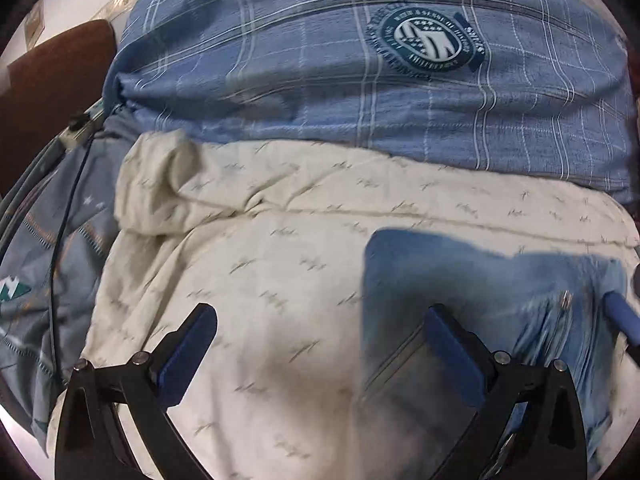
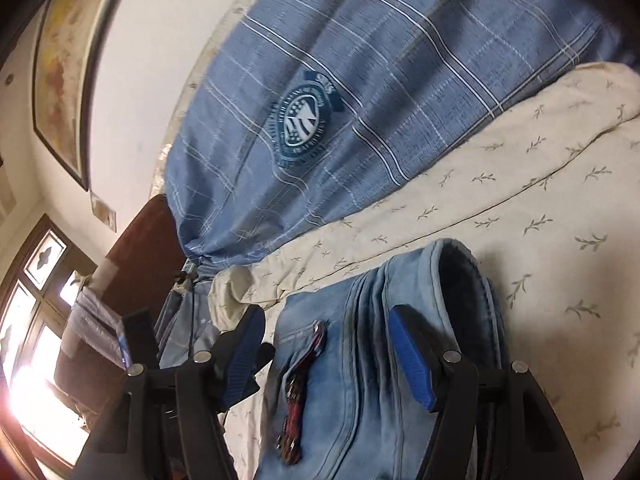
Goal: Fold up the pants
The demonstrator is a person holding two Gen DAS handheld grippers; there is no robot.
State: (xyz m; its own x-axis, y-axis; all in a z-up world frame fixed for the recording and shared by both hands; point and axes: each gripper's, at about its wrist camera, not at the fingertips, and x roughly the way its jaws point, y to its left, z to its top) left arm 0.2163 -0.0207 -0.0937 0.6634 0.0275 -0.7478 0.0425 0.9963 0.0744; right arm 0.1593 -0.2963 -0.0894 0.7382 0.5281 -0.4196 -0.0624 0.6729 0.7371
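Light blue jeans lie folded on a cream leaf-print sheet. In the left wrist view they sit at the lower right, blurred. My left gripper is open above the sheet, its right finger over the jeans' left edge. In the right wrist view the jeans run between the fingers, with the rolled waistband at the far end and a red patterned tag on the denim. My right gripper is open, straddling the jeans. Its blue pad tip shows at the left wrist view's right edge.
A blue plaid quilt with a round emblem is bunched behind the sheet. A grey patterned cover, a black cable and a brown headboard are at the left. A window and framed picture are on the wall.
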